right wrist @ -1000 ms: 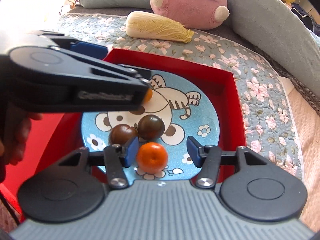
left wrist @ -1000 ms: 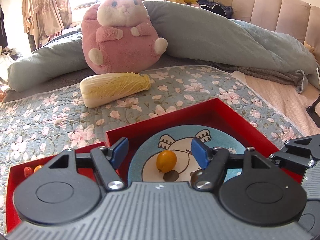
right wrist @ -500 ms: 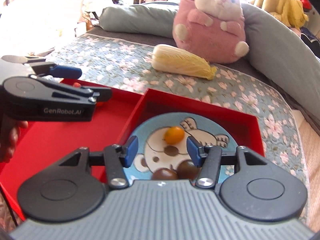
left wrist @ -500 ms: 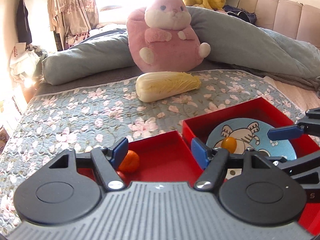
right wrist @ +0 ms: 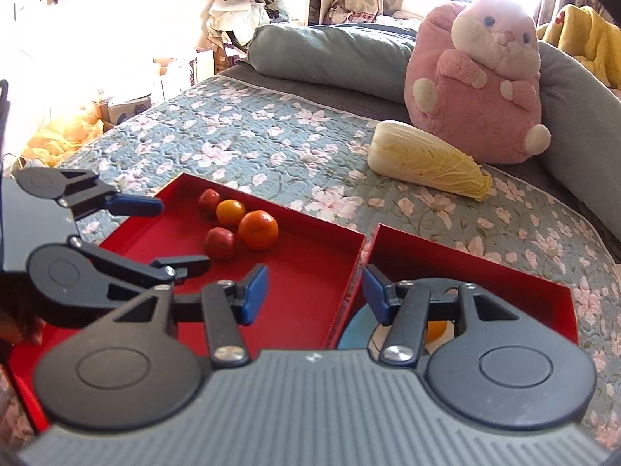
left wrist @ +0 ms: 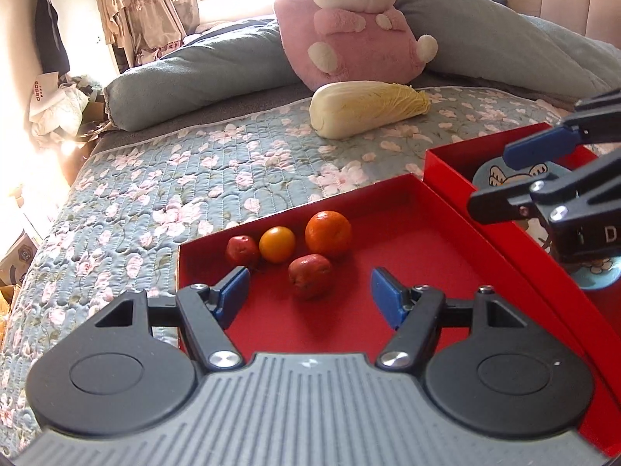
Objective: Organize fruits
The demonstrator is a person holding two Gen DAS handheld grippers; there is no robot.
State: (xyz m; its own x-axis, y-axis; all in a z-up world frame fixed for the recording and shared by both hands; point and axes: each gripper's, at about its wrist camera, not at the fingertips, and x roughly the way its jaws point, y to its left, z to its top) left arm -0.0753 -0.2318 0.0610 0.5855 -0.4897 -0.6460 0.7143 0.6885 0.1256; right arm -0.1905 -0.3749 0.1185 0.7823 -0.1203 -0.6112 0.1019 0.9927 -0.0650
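Observation:
Several fruits lie in the far corner of the left red tray point(left wrist: 427, 240): a mandarin point(left wrist: 328, 228), a yellow-orange fruit point(left wrist: 277, 244), a small red fruit point(left wrist: 242, 250) and a larger red fruit point(left wrist: 311, 275). My left gripper point(left wrist: 309, 298) is open and empty, the larger red fruit just ahead between its fingers. My right gripper point(right wrist: 314, 291) is open and empty above the wall between the two trays. The right red tray point(right wrist: 504, 283) holds a blue cartoon plate point(right wrist: 357, 334) with a yellow-orange fruit point(right wrist: 436, 330) mostly hidden behind my right gripper.
The trays sit on a floral quilt point(left wrist: 186, 178) on a bed. A napa cabbage point(left wrist: 368, 106) and a pink plush point(left wrist: 353, 23) lie beyond them, with grey bolsters behind. The bed's left edge drops to cluttered floor point(right wrist: 77, 116).
My left gripper swung left from over the plate to the left tray, now facing its fruits. My right gripper pulled back and up from the plate; the plate's dark fruits are out of view.

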